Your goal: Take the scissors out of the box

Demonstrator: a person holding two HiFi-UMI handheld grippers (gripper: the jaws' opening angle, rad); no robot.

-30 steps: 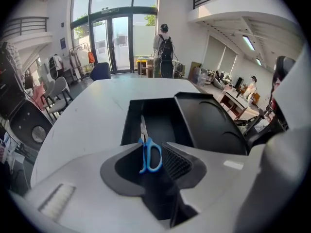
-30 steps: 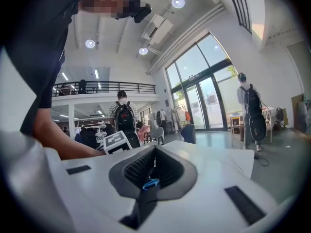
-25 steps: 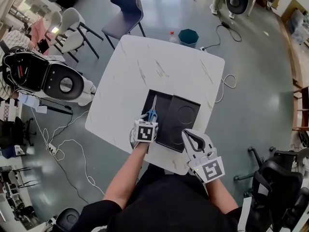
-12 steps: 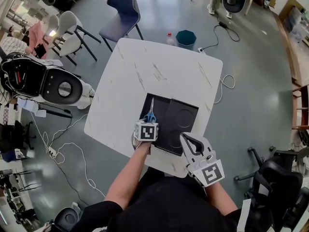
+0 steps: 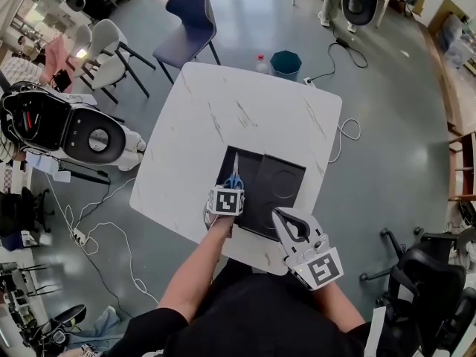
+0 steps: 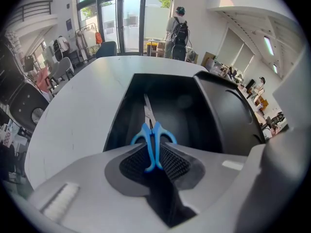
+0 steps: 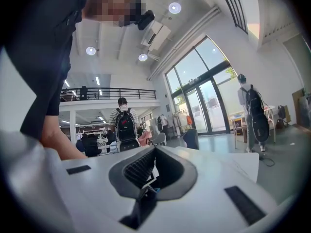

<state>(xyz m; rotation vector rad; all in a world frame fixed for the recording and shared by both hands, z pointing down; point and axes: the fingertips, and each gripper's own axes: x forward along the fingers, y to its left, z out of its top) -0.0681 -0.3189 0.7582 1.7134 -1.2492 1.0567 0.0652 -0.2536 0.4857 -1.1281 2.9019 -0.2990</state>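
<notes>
Scissors with blue handles (image 5: pixel 234 178) lie in the left half of the open black box (image 5: pixel 223 171) on the white table, blades pointing away from me. My left gripper (image 5: pixel 232 187) points steeply down over the handles. In the left gripper view the scissors' handles (image 6: pixel 152 139) sit between the jaws of the left gripper (image 6: pixel 153 149), which are closing; a gap still shows beside the pads (image 6: pixel 132 161). My right gripper (image 5: pixel 277 214) hovers at the box's near right corner, holding nothing. In its own view the right gripper (image 7: pixel 155 149) has its tips together.
The box's black lid (image 5: pixel 281 183) with a round recess lies joined on the right. The white marble table (image 5: pixel 223 110) ends close to my body. Chairs (image 5: pixel 190 17), a teal bin (image 5: pixel 286 59) and floor cables (image 5: pixel 104 222) surround it.
My left gripper has sunk a little onto the scissors' handles. The right gripper has hardly shifted. The scissors lie where they were.
</notes>
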